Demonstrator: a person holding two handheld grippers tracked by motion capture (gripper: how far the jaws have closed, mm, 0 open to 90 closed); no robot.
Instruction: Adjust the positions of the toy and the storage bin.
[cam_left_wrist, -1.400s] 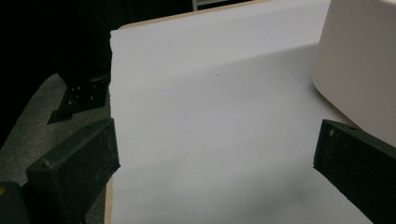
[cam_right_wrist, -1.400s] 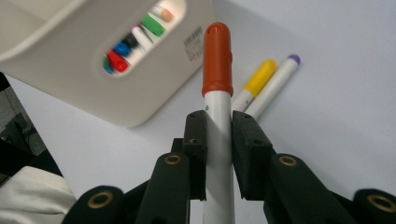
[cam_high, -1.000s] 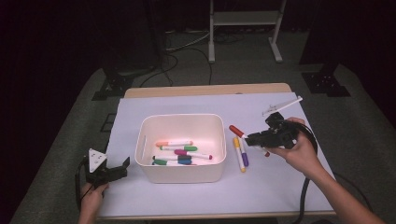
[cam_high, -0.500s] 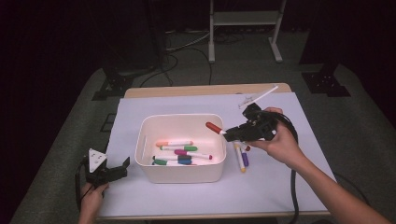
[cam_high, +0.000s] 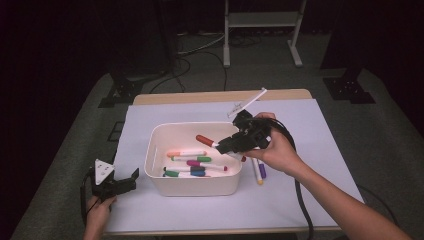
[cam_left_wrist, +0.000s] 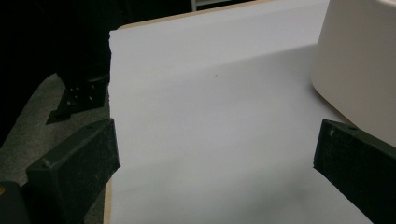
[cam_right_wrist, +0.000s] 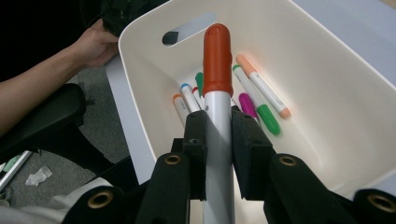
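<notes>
My right gripper (cam_high: 226, 145) is clamped on a red-capped marker (cam_right_wrist: 217, 65), bin (cam_high: 192, 185) just below its tip. Several markers (cam_high: 192, 162) are binned; two markers (cam_high: 259, 171) wait behind the jaws. Left gripper (cam_high: 122, 183) idles, jaws apart.

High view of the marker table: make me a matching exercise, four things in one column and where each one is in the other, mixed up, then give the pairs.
Things:
1. red-capped marker
2. purple marker
3. left gripper
4. green-capped marker

Places:
A. lying inside the white bin
B. on the sheet, right of the bin
C. clamped in the right gripper above the bin
D. left of the bin, jaws open

Pairs: 1-C, 2-B, 3-D, 4-A
</notes>
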